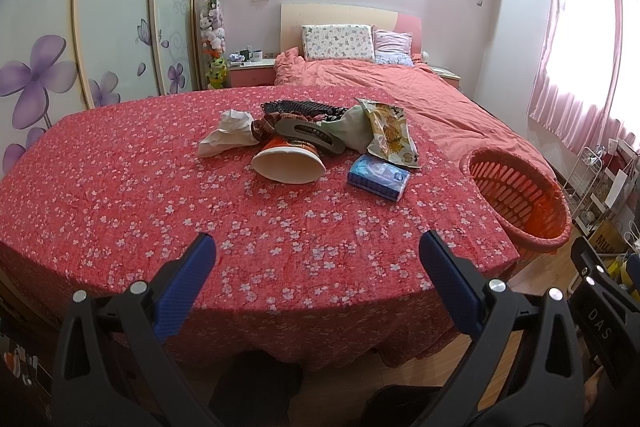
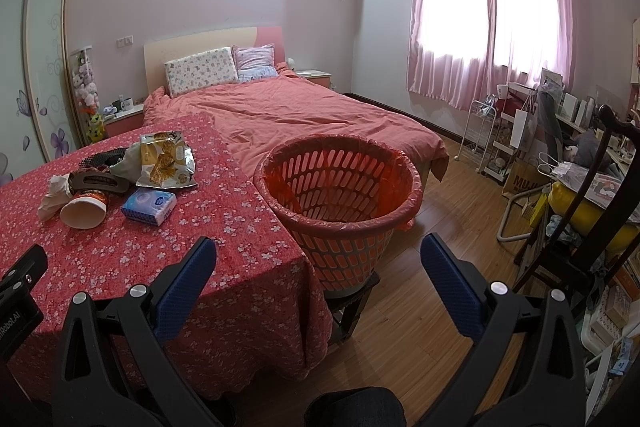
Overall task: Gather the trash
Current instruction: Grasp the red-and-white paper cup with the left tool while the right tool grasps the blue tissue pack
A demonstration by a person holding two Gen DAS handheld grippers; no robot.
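A pile of trash lies on the red flowered tablecloth: a tipped paper cup, a crumpled tissue, a yellow snack bag, a blue tissue pack and a grey hair clip over dark cloth. The same cup, snack bag and tissue pack appear in the right wrist view. An orange slatted basket lined with a red bag stands beside the table's right edge. My left gripper is open above the table's near part. My right gripper is open in front of the basket.
A bed with a pink cover and pillows lies behind the table. Sliding wardrobe doors line the left wall. A white wire rack, bags and a dark chair crowd the right side. Bare wood floor lies beyond the basket.
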